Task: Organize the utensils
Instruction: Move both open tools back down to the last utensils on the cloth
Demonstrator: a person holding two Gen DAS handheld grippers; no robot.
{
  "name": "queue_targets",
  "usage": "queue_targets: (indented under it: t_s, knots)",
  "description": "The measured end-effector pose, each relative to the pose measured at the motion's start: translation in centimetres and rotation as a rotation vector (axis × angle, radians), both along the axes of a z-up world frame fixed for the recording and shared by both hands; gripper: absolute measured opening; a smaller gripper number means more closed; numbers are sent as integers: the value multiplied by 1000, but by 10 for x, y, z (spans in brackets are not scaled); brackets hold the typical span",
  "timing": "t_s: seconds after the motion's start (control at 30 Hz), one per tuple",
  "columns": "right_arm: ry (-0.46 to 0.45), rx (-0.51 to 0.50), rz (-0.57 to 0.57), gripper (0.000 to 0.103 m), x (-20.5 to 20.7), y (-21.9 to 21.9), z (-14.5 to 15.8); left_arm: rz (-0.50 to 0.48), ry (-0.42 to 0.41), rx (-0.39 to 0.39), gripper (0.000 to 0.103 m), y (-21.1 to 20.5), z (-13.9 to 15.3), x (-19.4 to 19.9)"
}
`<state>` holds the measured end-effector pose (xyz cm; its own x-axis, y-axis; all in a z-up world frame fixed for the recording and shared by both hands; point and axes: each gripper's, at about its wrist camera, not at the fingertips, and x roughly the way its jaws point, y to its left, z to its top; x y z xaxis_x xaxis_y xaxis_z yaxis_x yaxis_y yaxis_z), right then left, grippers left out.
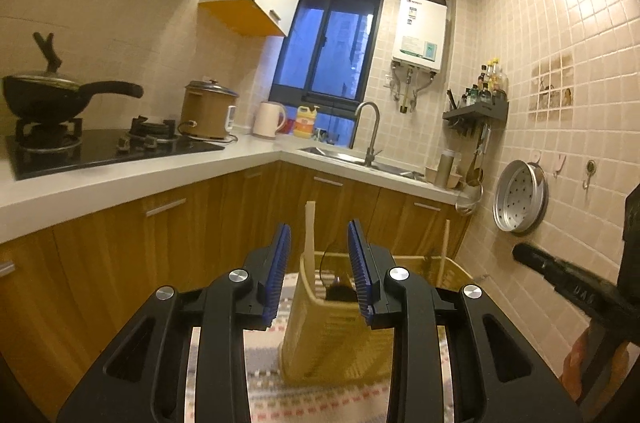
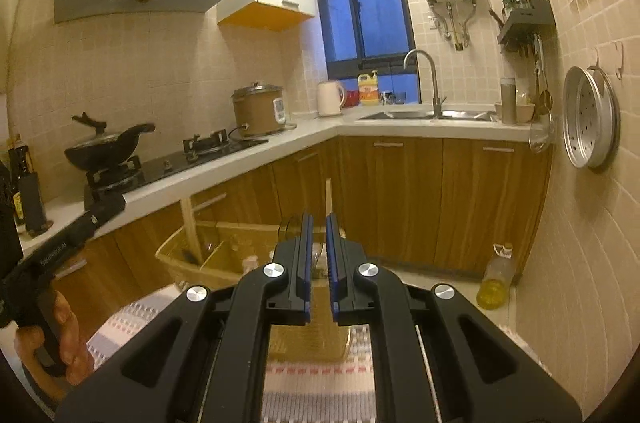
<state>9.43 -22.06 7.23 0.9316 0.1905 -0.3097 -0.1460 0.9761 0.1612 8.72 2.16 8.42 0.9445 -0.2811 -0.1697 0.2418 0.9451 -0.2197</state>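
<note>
Spread left gripper (image 1: 319, 265) and narrowed, empty right gripper (image 2: 319, 263) face utensil-filled basket (image 1: 332, 343).

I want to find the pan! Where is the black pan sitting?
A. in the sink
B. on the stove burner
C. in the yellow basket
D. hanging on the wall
B: the black pan sits on the stove burner, left of the rice cooker.

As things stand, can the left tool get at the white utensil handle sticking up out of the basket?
Probably yes. The left tool is open, and the white utensil handle stands upright in the yellow basket just ahead between its fingers, with nothing visible blocking the way.
</note>
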Motion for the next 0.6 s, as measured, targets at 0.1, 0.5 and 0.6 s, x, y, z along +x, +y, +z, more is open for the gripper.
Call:
queue_targets:
  t_s: [0.1, 0.5, 0.6]
  knots:
    - [55, 13, 27, 6, -17, 4, -11, -32, 55, 7, 38, 2, -4, -17]
    - [359, 53, 196, 25, -52, 42, -73, -196, 472, 65, 41, 4, -74, -22]
    - [384, 47, 193, 25, -62, 50, -80, -258, 599, 30, 41, 8, -91, -9]
